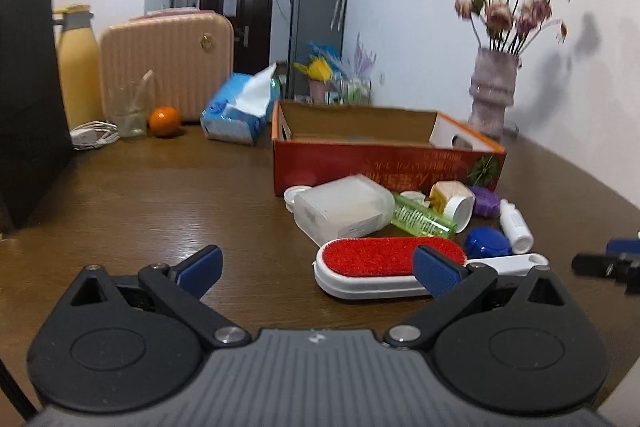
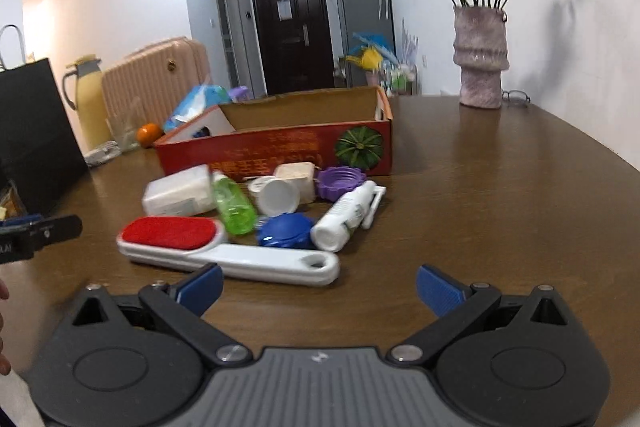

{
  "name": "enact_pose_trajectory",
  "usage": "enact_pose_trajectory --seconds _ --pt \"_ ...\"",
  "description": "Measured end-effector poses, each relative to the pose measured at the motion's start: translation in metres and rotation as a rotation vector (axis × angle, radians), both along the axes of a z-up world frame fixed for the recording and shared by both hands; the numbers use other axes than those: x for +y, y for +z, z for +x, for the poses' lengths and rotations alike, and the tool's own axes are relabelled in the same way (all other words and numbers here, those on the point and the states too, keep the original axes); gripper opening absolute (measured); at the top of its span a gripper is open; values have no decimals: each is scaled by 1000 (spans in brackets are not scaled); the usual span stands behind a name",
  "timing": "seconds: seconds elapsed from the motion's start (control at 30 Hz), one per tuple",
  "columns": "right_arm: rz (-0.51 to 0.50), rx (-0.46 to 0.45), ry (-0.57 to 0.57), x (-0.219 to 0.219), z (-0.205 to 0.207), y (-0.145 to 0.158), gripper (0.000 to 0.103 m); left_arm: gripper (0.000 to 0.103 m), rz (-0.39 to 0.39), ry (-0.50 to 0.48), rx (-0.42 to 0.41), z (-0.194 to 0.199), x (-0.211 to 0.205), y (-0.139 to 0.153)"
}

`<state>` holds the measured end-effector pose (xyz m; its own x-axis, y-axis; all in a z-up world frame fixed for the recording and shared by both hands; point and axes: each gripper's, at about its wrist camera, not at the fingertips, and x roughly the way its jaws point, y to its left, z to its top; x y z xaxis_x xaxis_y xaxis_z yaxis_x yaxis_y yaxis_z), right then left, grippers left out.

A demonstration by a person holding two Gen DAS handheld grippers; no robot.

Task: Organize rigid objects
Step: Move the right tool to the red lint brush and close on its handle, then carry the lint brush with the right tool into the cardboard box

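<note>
Holding both grippers spread wide, empty: your left gripper [image 1: 318, 269] and right gripper [image 2: 320, 287] sit low before clutter beside red box [image 2: 276, 147]. Only right view shows lint brush [image 2: 224, 247] handle whole; left view shows orange [image 1: 164, 121] clearly. Box lettering unreadable.

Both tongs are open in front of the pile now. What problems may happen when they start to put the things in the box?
1. The lint brush lies against the green bottle and blue cap; lifting it may scatter them.
2. The white spray bottle lies on its side and may roll.
3. The left tongs and right tongs both face the pile and may collide.
</note>
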<state>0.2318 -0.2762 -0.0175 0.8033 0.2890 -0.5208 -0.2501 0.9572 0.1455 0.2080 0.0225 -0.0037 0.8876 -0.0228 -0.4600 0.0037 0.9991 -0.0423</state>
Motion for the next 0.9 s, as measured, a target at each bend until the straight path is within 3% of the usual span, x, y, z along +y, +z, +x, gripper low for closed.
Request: enact_pose_trajectory --seconds 0.1,0.23,0.4,0.5,0.57,0.7,0.73,0.9 --pt "28 37 20 -7 21 -2 70 103 37 -10 37 19 -6 -3" --pt "23 70 54 -3 39 -10 46 103 -38 -51 109 42 -2 -8" --pt "3 94 95 5 48 -24 41 102 -62 -55 126 59 -1 -14" --pt "62 102 83 -3 52 -24 27 86 -104 -58 163 66 0 -19" --pt "66 103 70 -5 55 -24 27 76 -146 -63 198 70 2 -23" --pt "46 121 96 0 55 -28 20 68 -206 -61 204 68 6 -29" --pt "39 117 101 3 54 -29 15 62 -216 -68 200 66 6 -29" --pt "34 115 78 5 46 -26 14 60 -225 -56 194 53 2 -27"
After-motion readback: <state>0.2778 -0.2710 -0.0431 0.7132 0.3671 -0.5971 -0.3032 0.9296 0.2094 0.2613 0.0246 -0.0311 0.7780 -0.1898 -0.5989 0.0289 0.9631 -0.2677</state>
